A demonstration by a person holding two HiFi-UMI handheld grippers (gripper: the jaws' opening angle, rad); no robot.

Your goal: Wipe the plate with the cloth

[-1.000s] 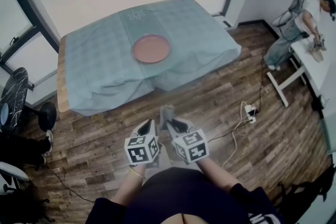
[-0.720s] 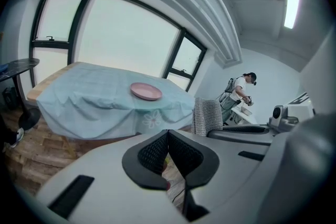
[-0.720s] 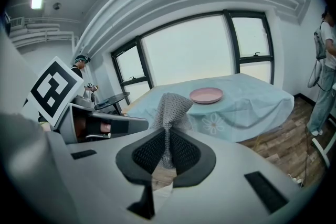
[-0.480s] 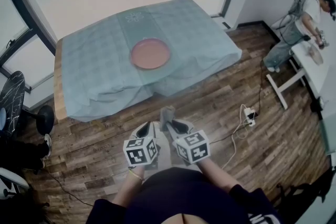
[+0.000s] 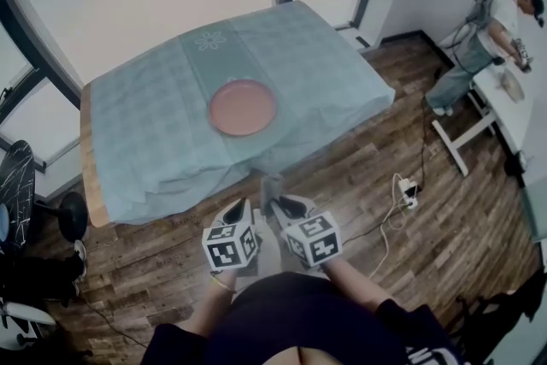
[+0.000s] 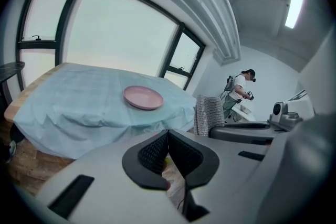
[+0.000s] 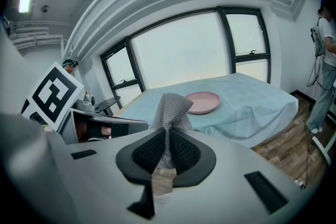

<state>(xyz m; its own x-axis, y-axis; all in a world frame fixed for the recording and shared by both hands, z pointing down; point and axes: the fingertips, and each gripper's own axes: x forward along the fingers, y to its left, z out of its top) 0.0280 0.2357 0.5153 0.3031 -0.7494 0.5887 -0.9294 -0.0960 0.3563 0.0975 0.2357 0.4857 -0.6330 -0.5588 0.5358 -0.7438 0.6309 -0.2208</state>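
my right gripper [image 7: 167,140] has its fingers clamped on the grey cloth [image 7: 171,106]; the left gripper [image 6: 168,140] is clenched on nothing. the pink plate [image 5: 243,108] sits on the bench [image 5: 137,128], well ahead. that thin pinch could let the cloth slip mid-wipe.

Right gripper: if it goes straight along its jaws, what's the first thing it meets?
Probably the teal cover on the table, just left of the pink plate. The right gripper, jaws closed on the grey cloth, points that way with nothing between. Depth is unclear, so it might pass just above.
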